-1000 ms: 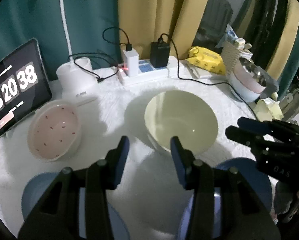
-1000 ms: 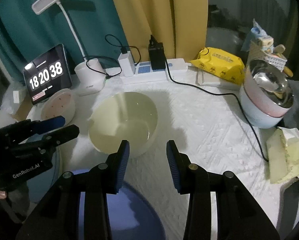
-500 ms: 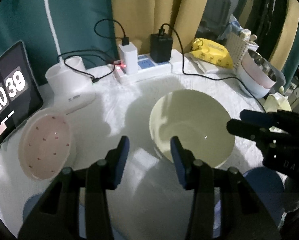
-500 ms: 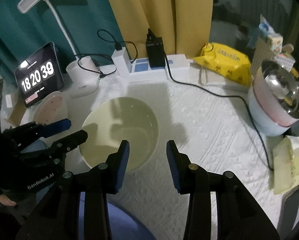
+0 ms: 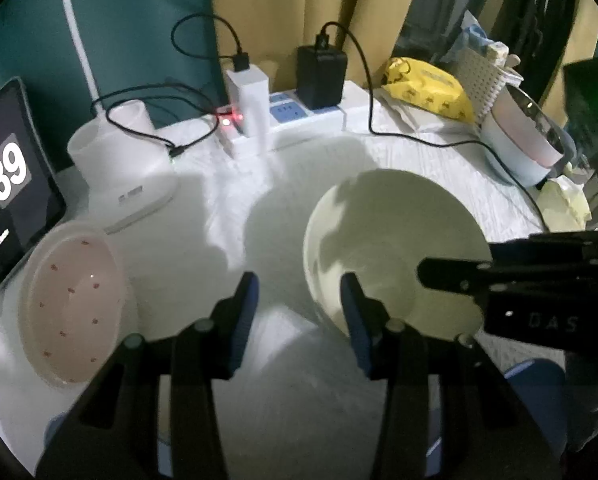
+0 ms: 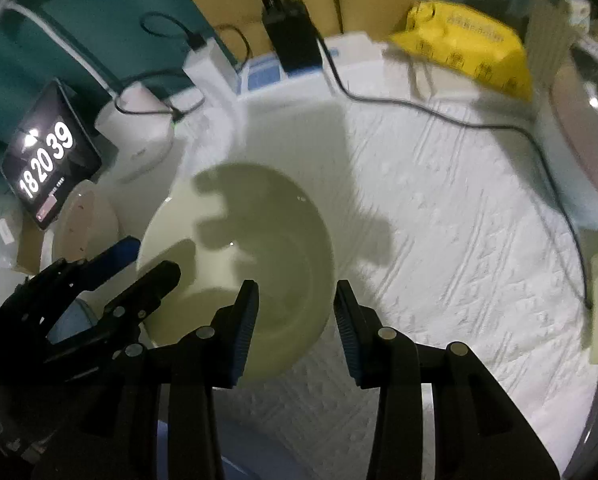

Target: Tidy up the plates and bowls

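both tools spread: left tool (image 5: 297, 300), right tool (image 6: 295, 308) over big pale green ceramic bowl (image 6: 243, 272), nothing pinched

The big bowl (image 5: 391, 248) is pale cream-green and plain. The smaller bowl (image 5: 73, 308) is pink inside with scattered red specks. The counter (image 6: 439, 240) wears a white embossed cloth. Both hand-held grippers are black with blue finger pads (image 6: 245, 328). The pouch (image 6: 465, 44) is yellow; the curtains (image 5: 139, 20) are teal and mustard.
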